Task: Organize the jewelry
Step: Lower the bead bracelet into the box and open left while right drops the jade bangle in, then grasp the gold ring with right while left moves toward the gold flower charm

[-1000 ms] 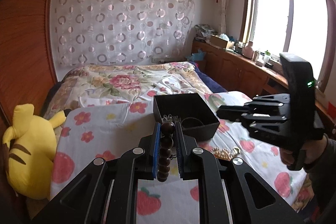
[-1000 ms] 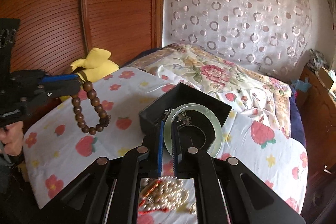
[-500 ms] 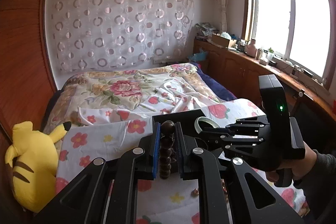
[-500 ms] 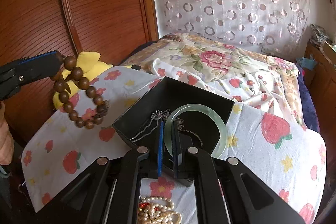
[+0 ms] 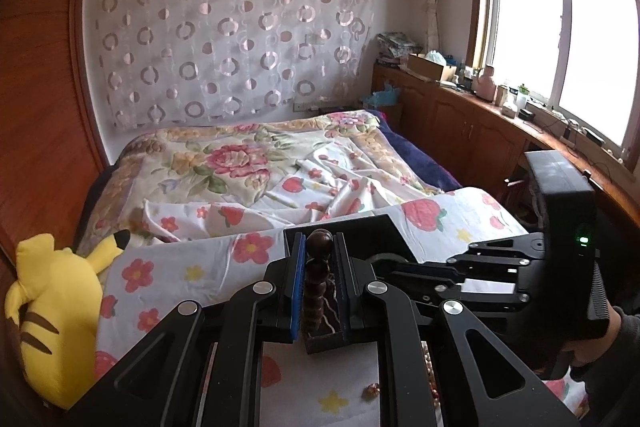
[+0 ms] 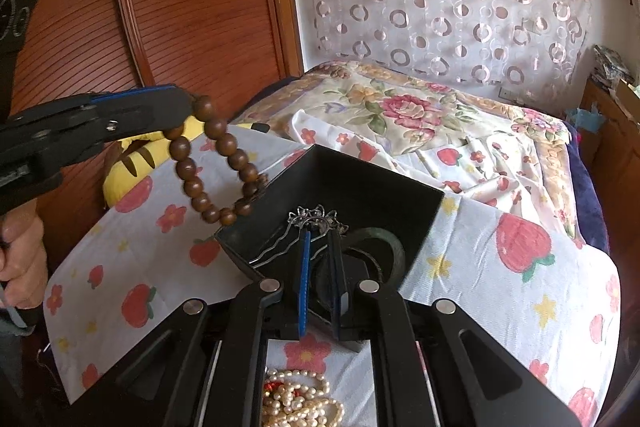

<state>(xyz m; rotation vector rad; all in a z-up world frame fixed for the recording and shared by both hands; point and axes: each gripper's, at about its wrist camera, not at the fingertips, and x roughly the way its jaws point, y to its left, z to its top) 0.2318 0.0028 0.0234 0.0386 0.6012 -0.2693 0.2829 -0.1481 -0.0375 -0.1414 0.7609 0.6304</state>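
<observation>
Left gripper (image 6: 188, 115) clamps the wooden bead bracelet (image 6: 216, 163), loop hanging at the black box (image 6: 360, 183) rim. Right gripper (image 6: 320, 259) sits parted inside the box, holding nothing; jade bangle (image 6: 380, 247) lies there. Next, I'd say: center bracelet over the box, release.

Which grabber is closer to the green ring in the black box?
Right. The right gripper reaches into the black box beside the green ring. The left gripper holds the bead bracelet near the box's rim.
</observation>
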